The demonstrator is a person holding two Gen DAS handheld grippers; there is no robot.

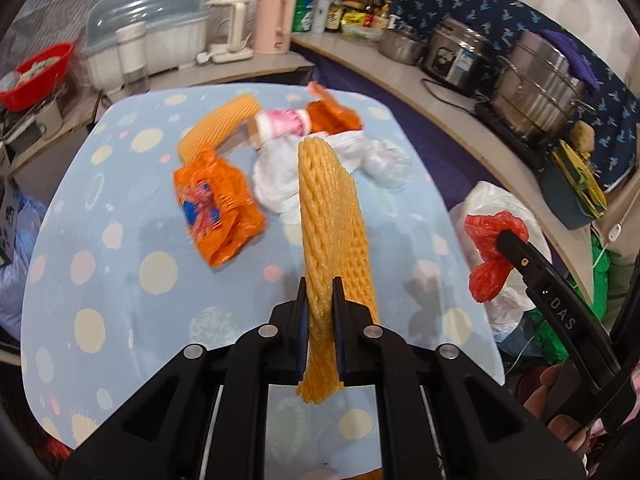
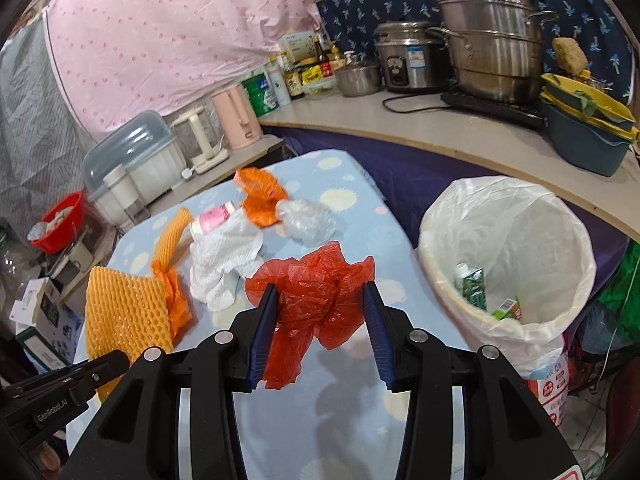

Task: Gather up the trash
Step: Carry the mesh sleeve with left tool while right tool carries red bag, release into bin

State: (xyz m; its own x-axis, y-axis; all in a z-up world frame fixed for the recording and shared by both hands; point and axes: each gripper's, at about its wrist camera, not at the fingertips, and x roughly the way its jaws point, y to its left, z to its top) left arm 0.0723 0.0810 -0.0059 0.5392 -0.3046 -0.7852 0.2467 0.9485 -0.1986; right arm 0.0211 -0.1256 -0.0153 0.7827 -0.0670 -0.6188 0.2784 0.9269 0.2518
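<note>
My left gripper is shut on a yellow foam net sleeve, which hangs lifted above the blue dotted table. The same sleeve shows at the left of the right wrist view. My right gripper is shut on a crumpled red plastic bag, also seen off the table's right side as the red bag. On the table lie an orange wrapper, a second foam sleeve, a white cloth, a pink-labelled bottle and clear plastic. A white-lined bin stands right of the table.
The bin holds a green carton. A counter behind carries steel pots, a rice cooker and a blue basin. A side shelf bears a pink kettle, a dish rack and a red bowl.
</note>
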